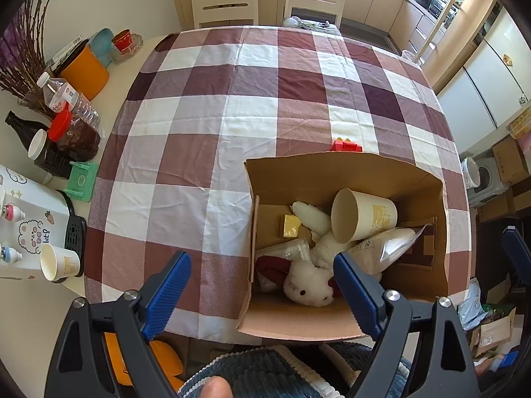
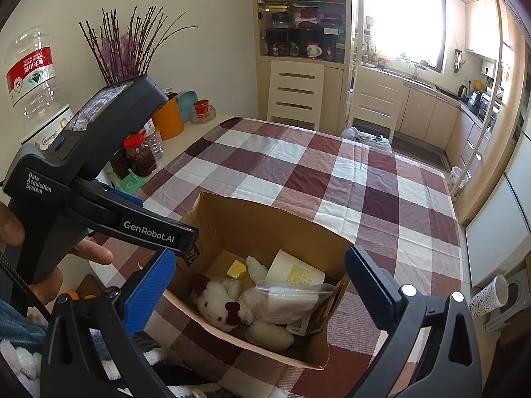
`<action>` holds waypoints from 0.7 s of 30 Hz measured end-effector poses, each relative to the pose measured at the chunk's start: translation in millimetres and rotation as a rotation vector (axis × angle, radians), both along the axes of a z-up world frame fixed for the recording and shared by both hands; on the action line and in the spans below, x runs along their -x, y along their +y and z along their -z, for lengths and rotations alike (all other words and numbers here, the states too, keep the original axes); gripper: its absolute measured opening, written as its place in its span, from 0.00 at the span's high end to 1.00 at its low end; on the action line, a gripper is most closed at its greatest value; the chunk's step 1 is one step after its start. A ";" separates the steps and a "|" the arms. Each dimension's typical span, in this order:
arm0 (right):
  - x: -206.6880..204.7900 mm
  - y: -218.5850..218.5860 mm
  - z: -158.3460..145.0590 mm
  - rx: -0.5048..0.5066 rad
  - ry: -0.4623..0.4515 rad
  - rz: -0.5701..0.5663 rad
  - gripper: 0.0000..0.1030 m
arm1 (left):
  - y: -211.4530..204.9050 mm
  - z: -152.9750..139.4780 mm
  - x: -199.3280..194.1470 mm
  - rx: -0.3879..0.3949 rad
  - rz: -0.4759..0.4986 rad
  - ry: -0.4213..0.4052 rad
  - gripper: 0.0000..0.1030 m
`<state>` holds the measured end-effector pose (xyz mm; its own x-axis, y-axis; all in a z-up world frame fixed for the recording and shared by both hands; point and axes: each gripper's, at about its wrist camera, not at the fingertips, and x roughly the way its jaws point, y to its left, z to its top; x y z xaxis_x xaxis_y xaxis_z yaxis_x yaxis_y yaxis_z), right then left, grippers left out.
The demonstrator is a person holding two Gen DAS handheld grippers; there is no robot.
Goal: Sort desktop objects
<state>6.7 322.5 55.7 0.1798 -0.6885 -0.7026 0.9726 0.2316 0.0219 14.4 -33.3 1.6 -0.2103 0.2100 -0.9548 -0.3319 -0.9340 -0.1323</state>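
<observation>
both grippers wide and empty over the brown cardboard box (image 1: 348, 172); small red plastic block (image 1: 345, 146) sits just behind it, left gripper (image 1: 262, 285) nearer than right gripper (image 2: 262, 285)

Maroon, mauve and white checks cover the cotton tablecloth (image 1: 232, 106). On it, the plain brown cardboard box (image 2: 252, 222): inside, a white plush cat toy (image 2: 219, 301) with a dark red bow, a cream paper cup (image 1: 361, 215) printed in pale yellow, a small butter-yellow block (image 2: 236, 269), a clear zip bag (image 2: 292, 298). A bright red plastic piece (image 1: 345, 146) shows behind the box. Royal blue ribbed pads (image 1: 166, 295) sit on black gripper frames.
</observation>
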 end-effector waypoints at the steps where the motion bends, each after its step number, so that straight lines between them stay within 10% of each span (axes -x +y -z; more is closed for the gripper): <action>1: 0.5 0.3 -0.3 -0.001 -0.002 0.002 0.00 | 0.0 -0.1 -0.3 0.000 -0.002 0.000 0.13; 21: 9.3 8.3 -2.9 -0.004 -0.024 0.043 0.00 | 6.9 -1.2 -9.9 0.014 -0.020 0.001 0.13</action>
